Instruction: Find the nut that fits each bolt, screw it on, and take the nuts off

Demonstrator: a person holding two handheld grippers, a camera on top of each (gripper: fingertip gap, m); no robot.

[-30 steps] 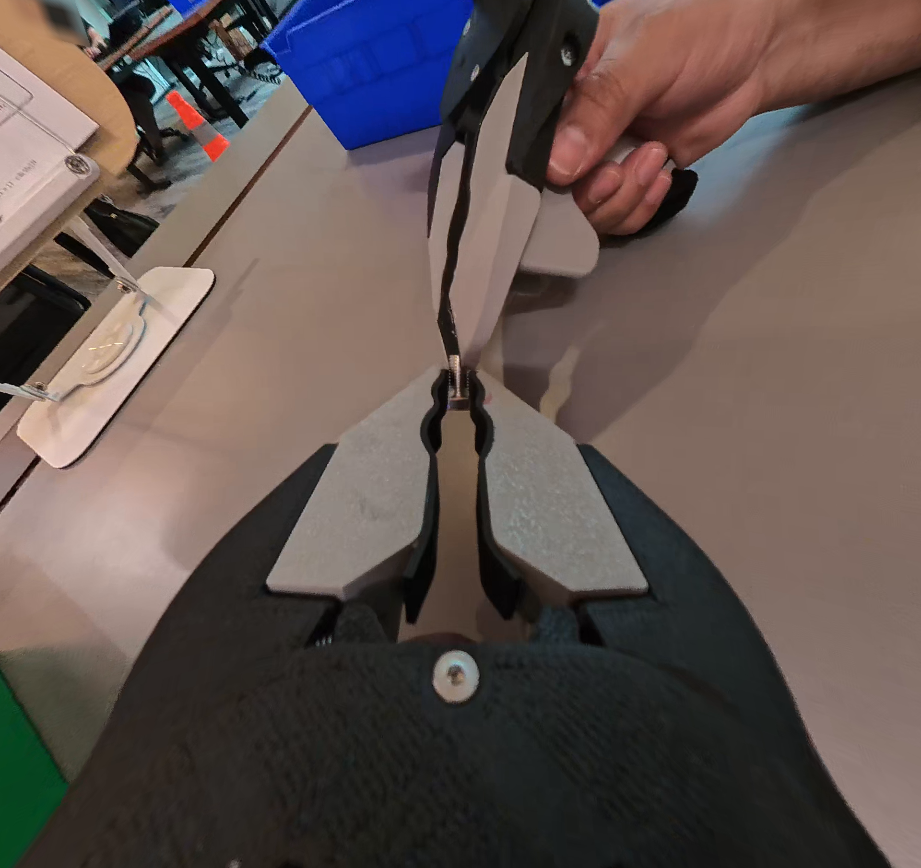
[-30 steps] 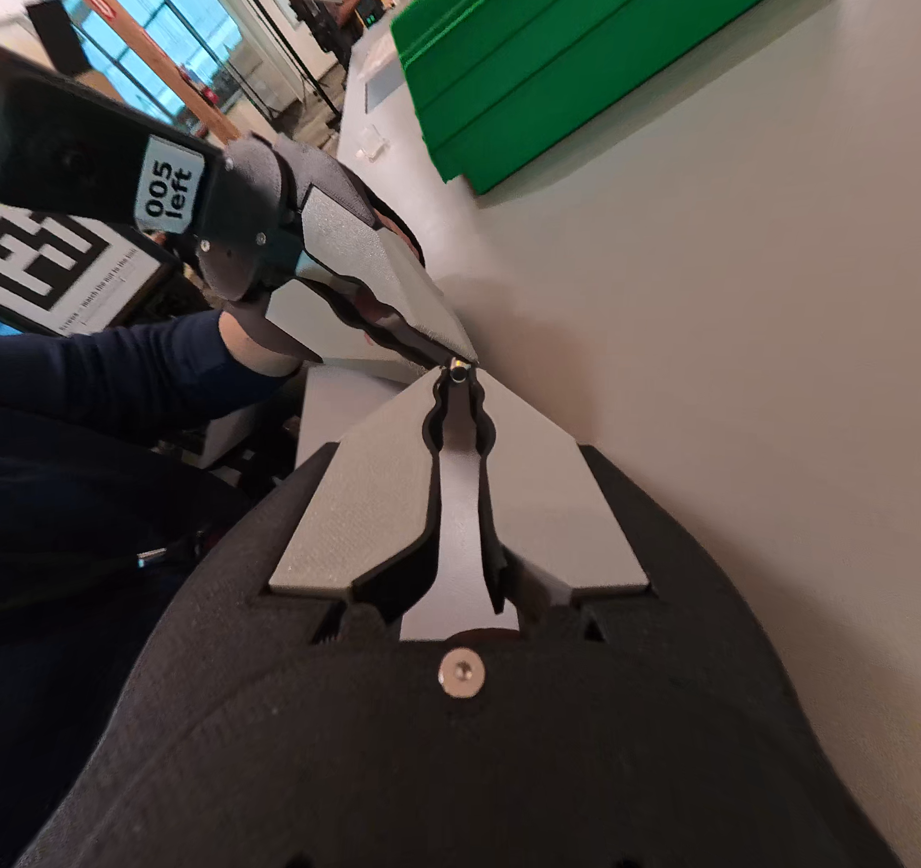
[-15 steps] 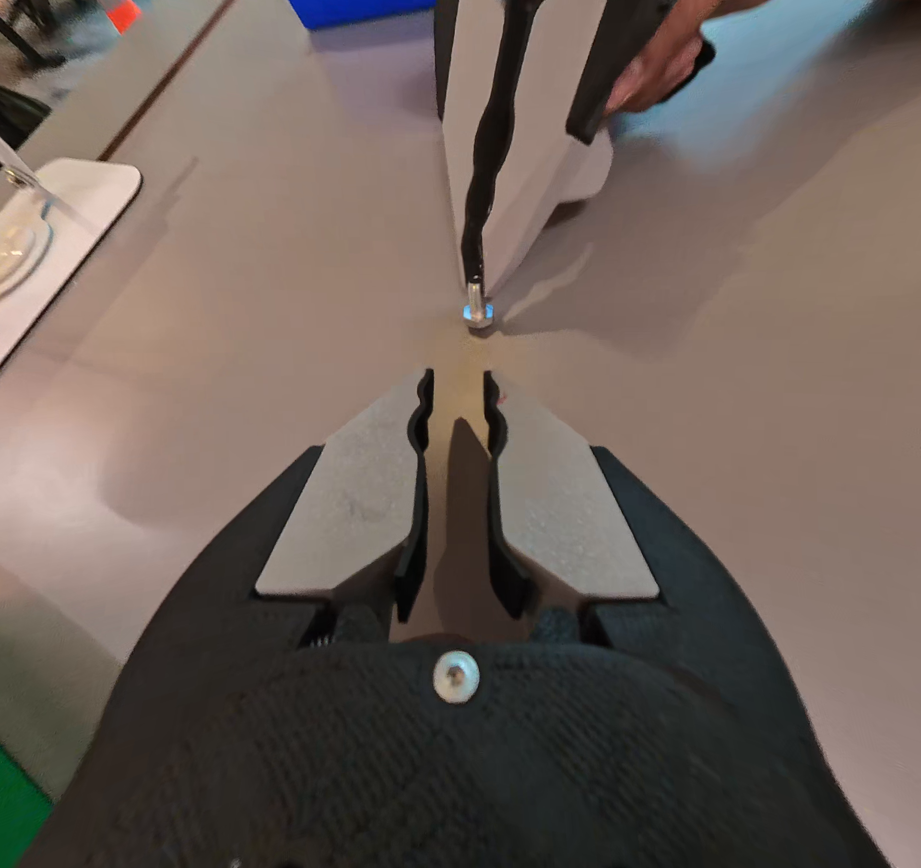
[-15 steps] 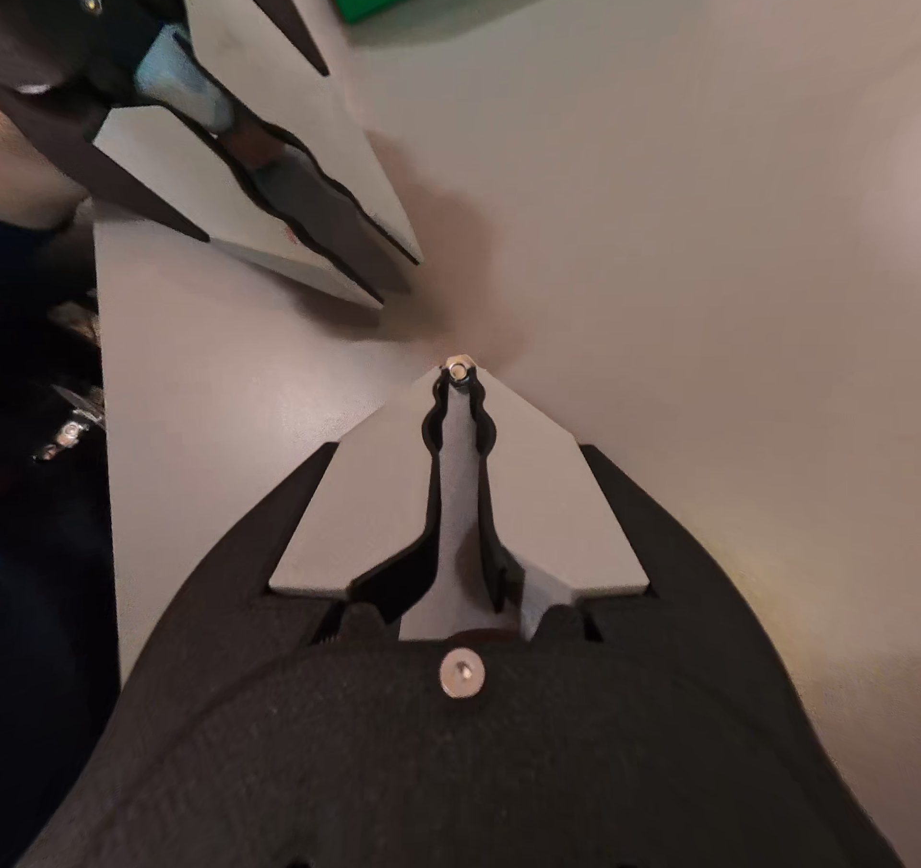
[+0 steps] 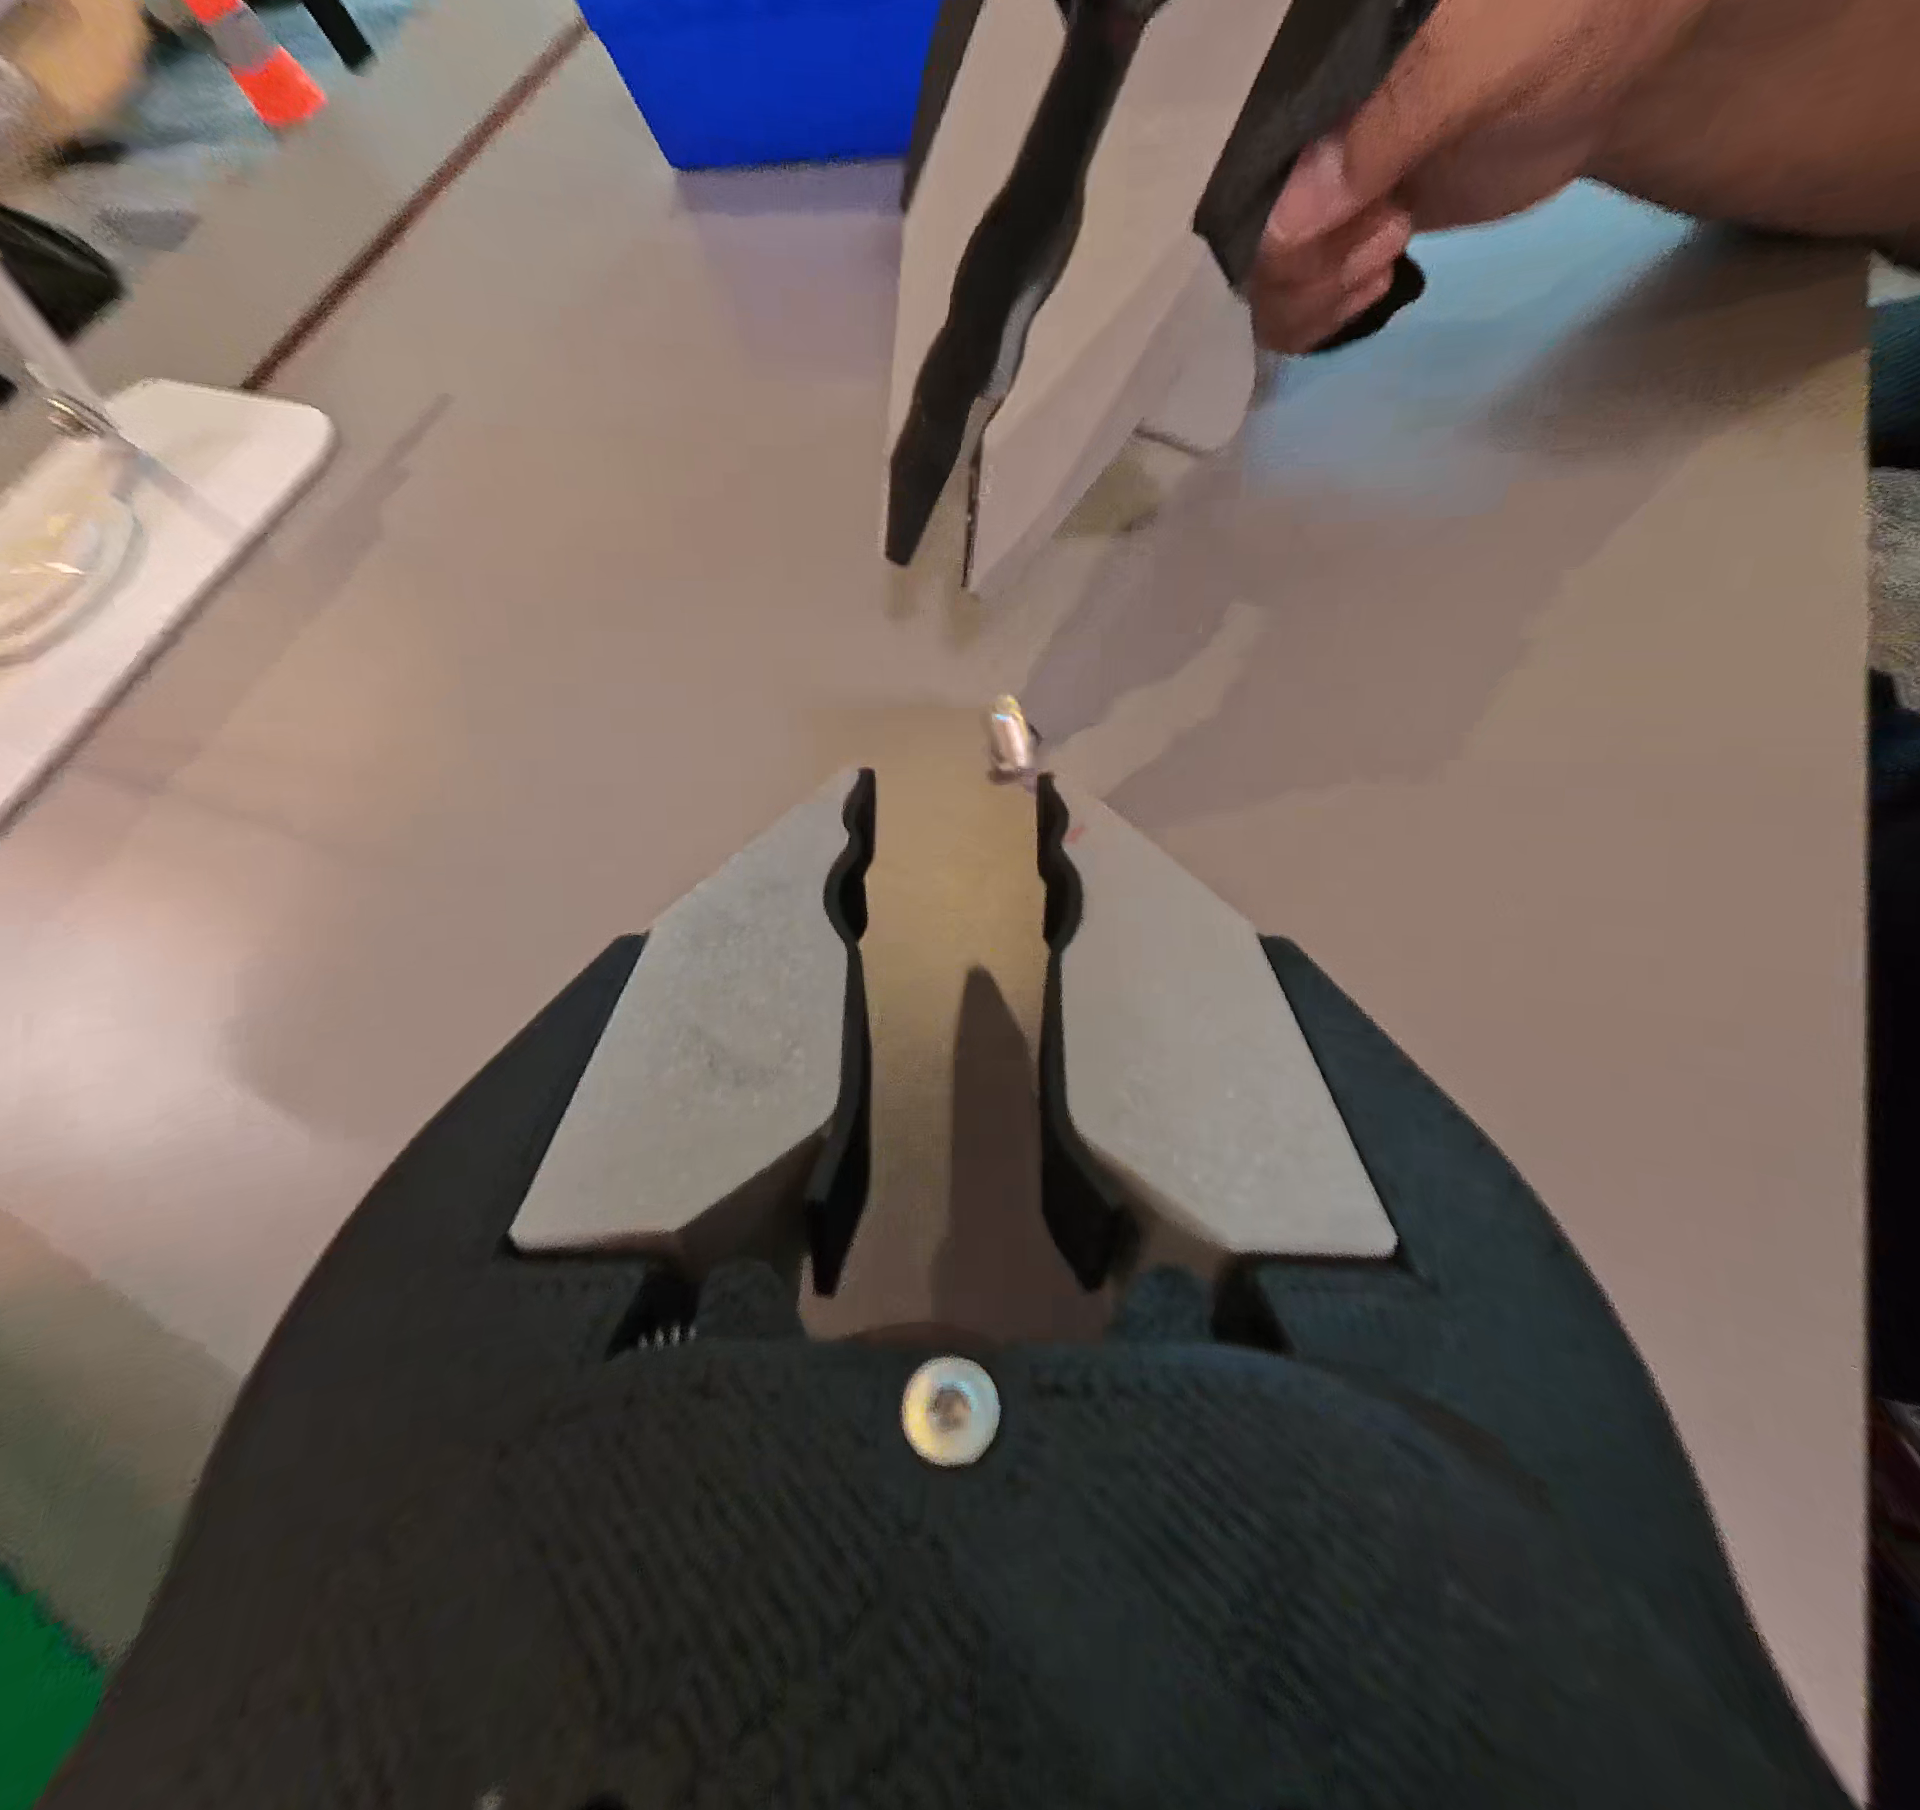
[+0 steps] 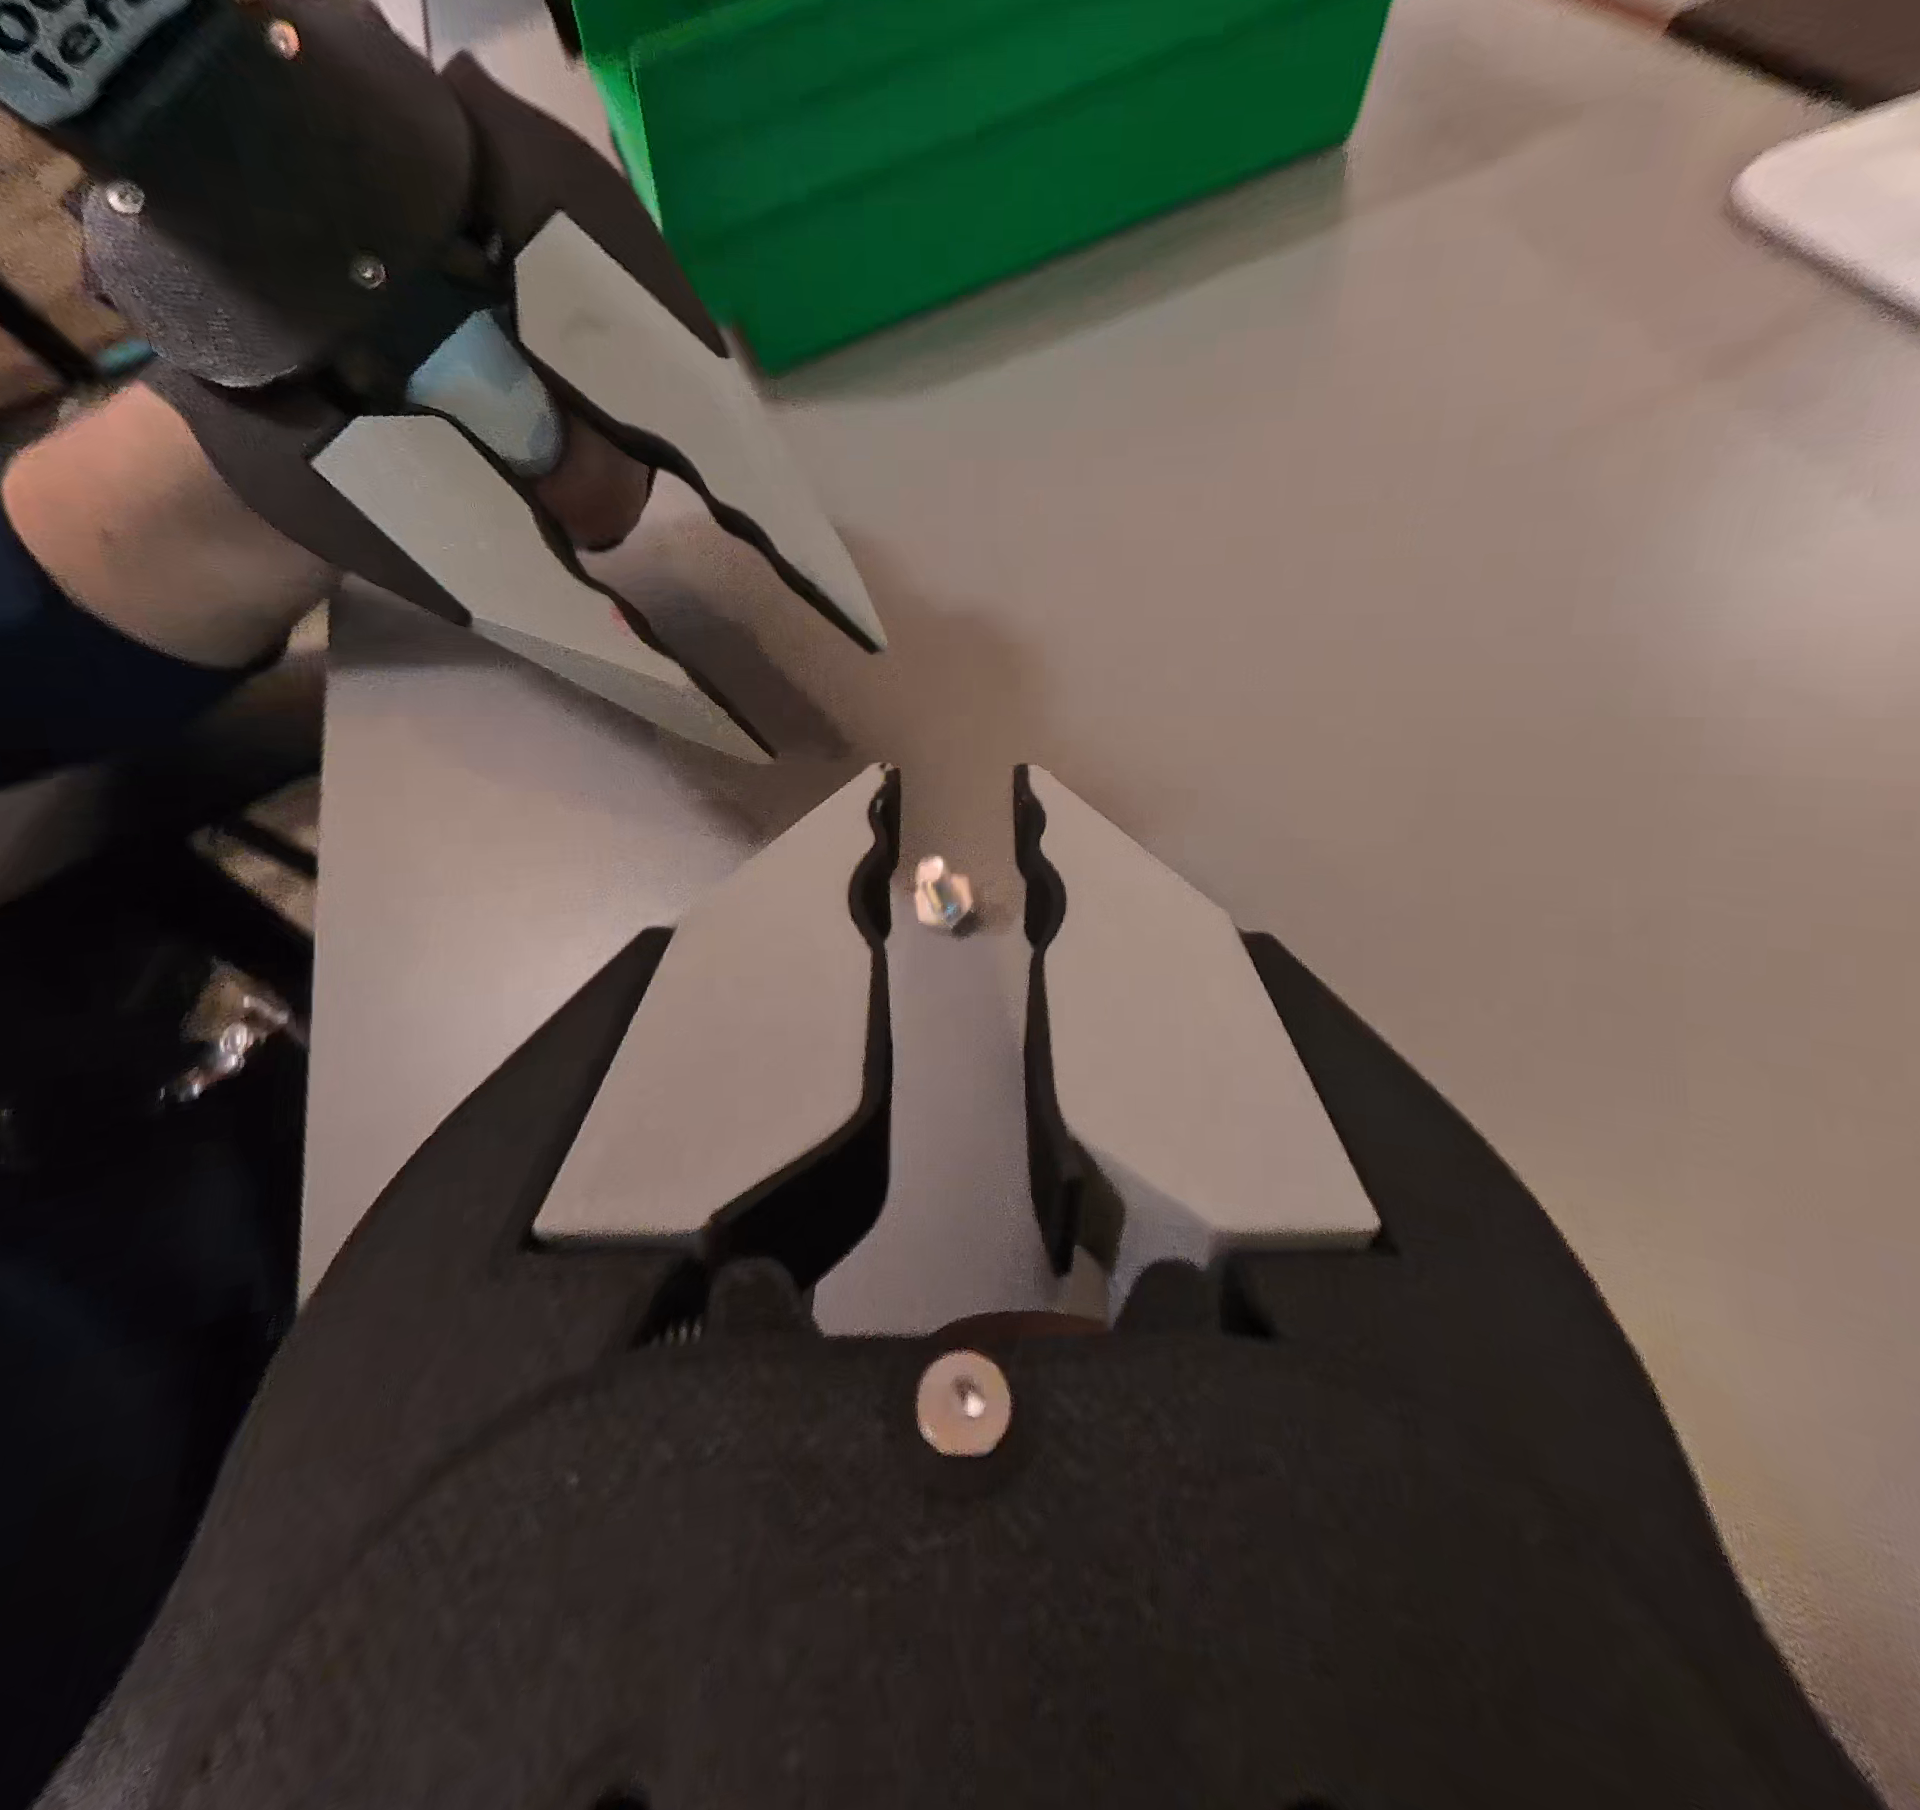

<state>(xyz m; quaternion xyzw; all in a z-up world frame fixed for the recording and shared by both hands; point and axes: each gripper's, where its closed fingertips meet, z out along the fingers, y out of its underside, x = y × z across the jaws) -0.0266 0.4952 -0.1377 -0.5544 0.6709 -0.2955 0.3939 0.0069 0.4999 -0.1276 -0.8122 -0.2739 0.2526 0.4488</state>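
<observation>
A small silver bolt with a nut on it (image 5: 1008, 737) lies on the grey table (image 5: 520, 680), just beyond my left gripper's right fingertip. My left gripper (image 5: 954, 786) is open and empty. In the right wrist view the same bolt (image 6: 943, 900) lies on the table between my right gripper's fingers, touching neither. My right gripper (image 6: 954, 775) is open and empty above it. It also shows in the left wrist view (image 5: 935, 555), held by a hand. The left gripper shows in the right wrist view (image 6: 821, 700) at upper left.
A blue bin (image 5: 769, 25) stands at the far side of the table. A green bin (image 6: 987, 119) stands beyond the left gripper. A white stand base (image 5: 156, 513) sits at the table's left edge. The table's near edge (image 6: 322, 929) lies left of the bolt. Left tips to right tips: about 4 cm.
Both grippers held the bolt and nut a second ago. The left one let go first, then the right one opened and drew back. The bolt now lies loose on the table.
</observation>
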